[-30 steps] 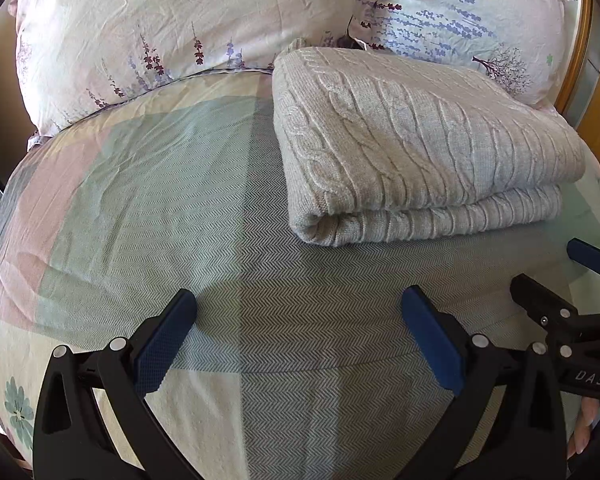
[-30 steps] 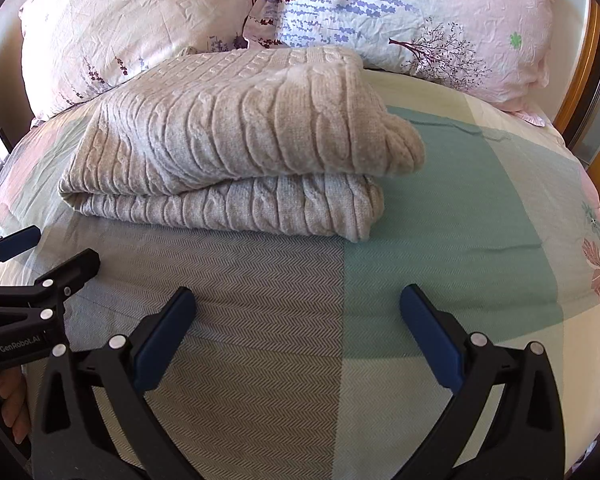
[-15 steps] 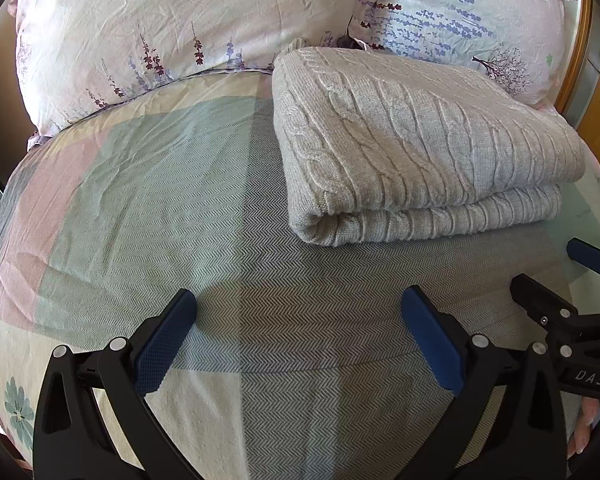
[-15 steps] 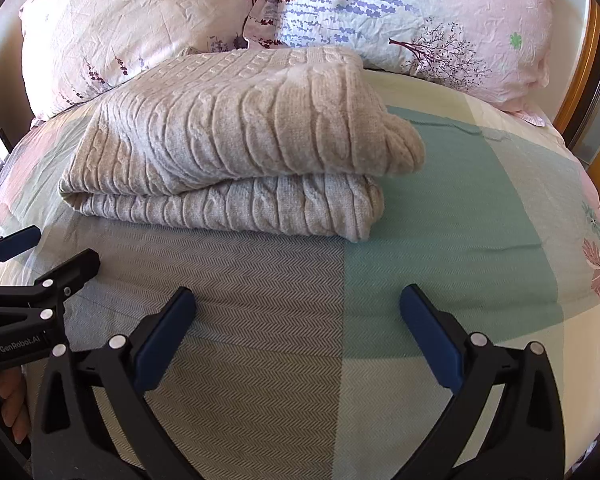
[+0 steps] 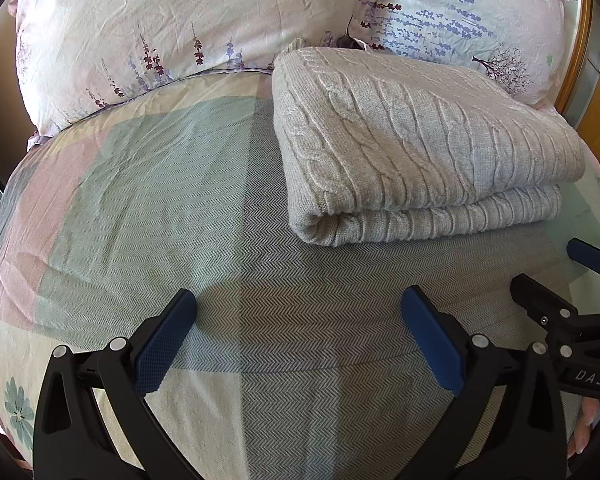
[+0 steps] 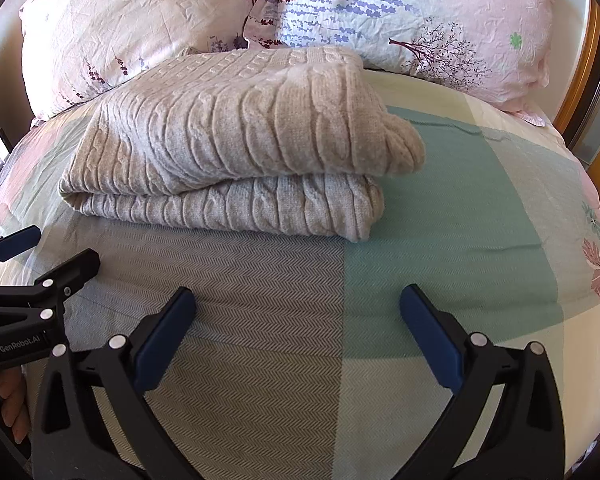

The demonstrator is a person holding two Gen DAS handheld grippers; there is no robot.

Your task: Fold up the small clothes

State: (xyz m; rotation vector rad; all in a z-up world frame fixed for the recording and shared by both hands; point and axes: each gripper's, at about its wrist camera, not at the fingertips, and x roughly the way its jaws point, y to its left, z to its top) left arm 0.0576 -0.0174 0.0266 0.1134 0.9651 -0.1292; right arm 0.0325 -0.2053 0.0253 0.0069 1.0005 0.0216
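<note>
A grey cable-knit sweater point(image 5: 412, 140) lies folded in a thick rectangle on the bed, just in front of the pillows. It also shows in the right wrist view point(image 6: 236, 140). My left gripper point(image 5: 298, 332) is open and empty, hovering over the bedspread a short way in front of the sweater's left corner. My right gripper point(image 6: 298, 332) is open and empty, in front of the sweater's right end. Each gripper shows at the edge of the other's view: the right gripper point(image 5: 552, 276) and the left gripper point(image 6: 48, 256).
The bedspread point(image 5: 160, 208) has pastel green, pink and cream blocks. Two floral pillows point(image 5: 172, 28) point(image 6: 420, 20) lean at the head of the bed. A wooden bed frame point(image 6: 580, 92) runs along the right.
</note>
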